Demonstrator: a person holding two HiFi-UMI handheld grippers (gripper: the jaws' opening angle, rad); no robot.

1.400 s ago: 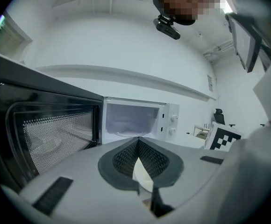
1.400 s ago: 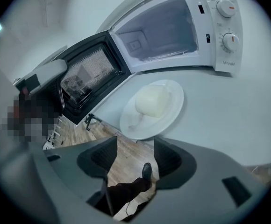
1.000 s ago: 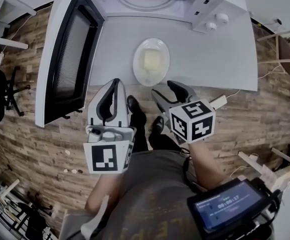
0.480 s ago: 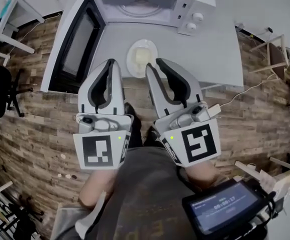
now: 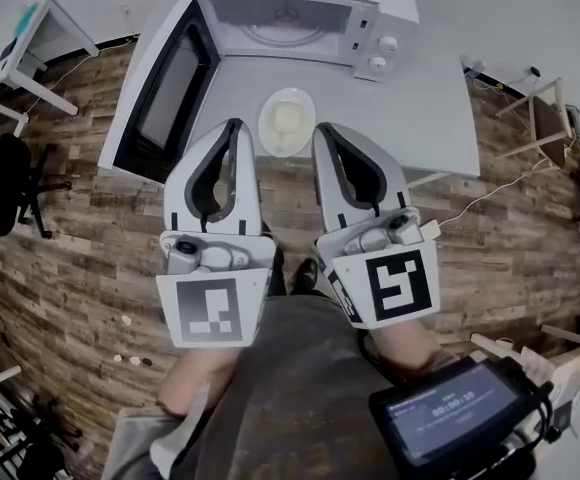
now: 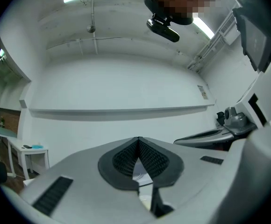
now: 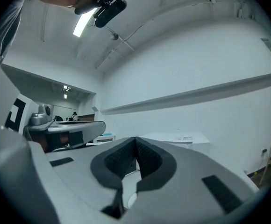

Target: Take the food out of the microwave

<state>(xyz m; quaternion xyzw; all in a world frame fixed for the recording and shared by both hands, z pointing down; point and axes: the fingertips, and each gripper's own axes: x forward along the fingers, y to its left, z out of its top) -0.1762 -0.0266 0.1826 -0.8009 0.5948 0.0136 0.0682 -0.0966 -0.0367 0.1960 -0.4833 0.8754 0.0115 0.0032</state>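
A white plate (image 5: 286,121) with a pale yellow piece of food (image 5: 286,117) sits on the grey table (image 5: 410,108), in front of the white microwave (image 5: 290,13). The microwave's door (image 5: 165,88) is swung open to the left and its cavity shows only the turntable. My left gripper (image 5: 234,126) and right gripper (image 5: 322,128) hang side by side well above the table's near edge, pointing level. The left gripper (image 6: 138,138) is shut with nothing in it. The right gripper (image 7: 135,139) has just been closing and is shut, with nothing between its pads.
The table's front edge (image 5: 370,173) meets a wood-plank floor. A small white side table (image 5: 40,28) and a black chair (image 5: 0,183) stand at the left. A wooden stool (image 5: 545,108) and a cable (image 5: 490,193) are at the right. A screen device (image 5: 455,413) hangs at the person's waist.
Both grippers have risen from beside the plate to a high, level pose. The right gripper's jaws went from open to shut. The plate stays on the table.
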